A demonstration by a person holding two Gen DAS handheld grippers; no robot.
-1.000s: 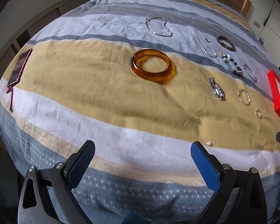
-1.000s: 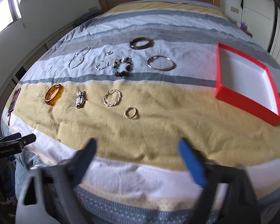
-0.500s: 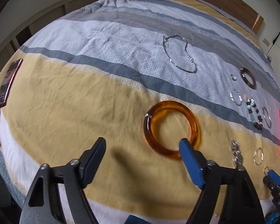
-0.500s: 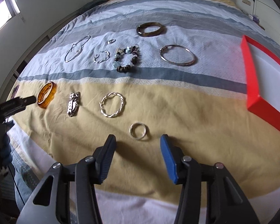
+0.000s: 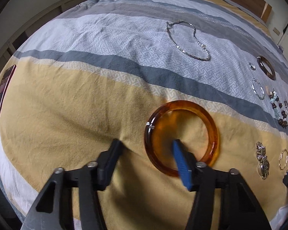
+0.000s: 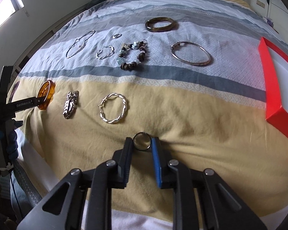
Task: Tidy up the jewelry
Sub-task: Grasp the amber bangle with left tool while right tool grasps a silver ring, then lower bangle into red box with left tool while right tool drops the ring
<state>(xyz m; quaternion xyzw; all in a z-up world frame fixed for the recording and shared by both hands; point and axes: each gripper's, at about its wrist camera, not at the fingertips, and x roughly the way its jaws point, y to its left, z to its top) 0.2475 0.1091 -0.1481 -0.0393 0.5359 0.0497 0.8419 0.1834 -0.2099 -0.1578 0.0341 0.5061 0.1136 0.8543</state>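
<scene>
Jewelry was laid out on a striped bedspread (image 6: 192,115) and viewed from both wrist cameras. The left gripper (image 5: 146,143) was lowered over the amber bangle (image 5: 211,122), which lay flat on the yellow band of the cloth. Its blue finger (image 5: 180,163) was placed inside the ring and its black finger (image 5: 110,159) outside, so that the near-left part of the rim stood between them. The jaws were closing, but the pads were not yet seen pressed on the rim.

The right gripper (image 6: 142,140) was brought down on the small ring (image 6: 142,140), which lay near the near edge of the yellow band. The ring was bracketed by both fingers and the jaws were closing on it; the pads were seen at or against its sides.

Farther away, a twisted hoop (image 6: 113,108) and a silver link piece (image 6: 70,104) were seen on the yellow band, to the left of the small ring. On the pale bands beyond were set a chain necklace (image 6: 79,43), a beaded bracelet (image 6: 133,54), a thin metal bangle (image 6: 191,53) and a dark bangle (image 6: 161,24). A red box (image 6: 272,88) was placed at the right, well apart from both grippers.
</scene>
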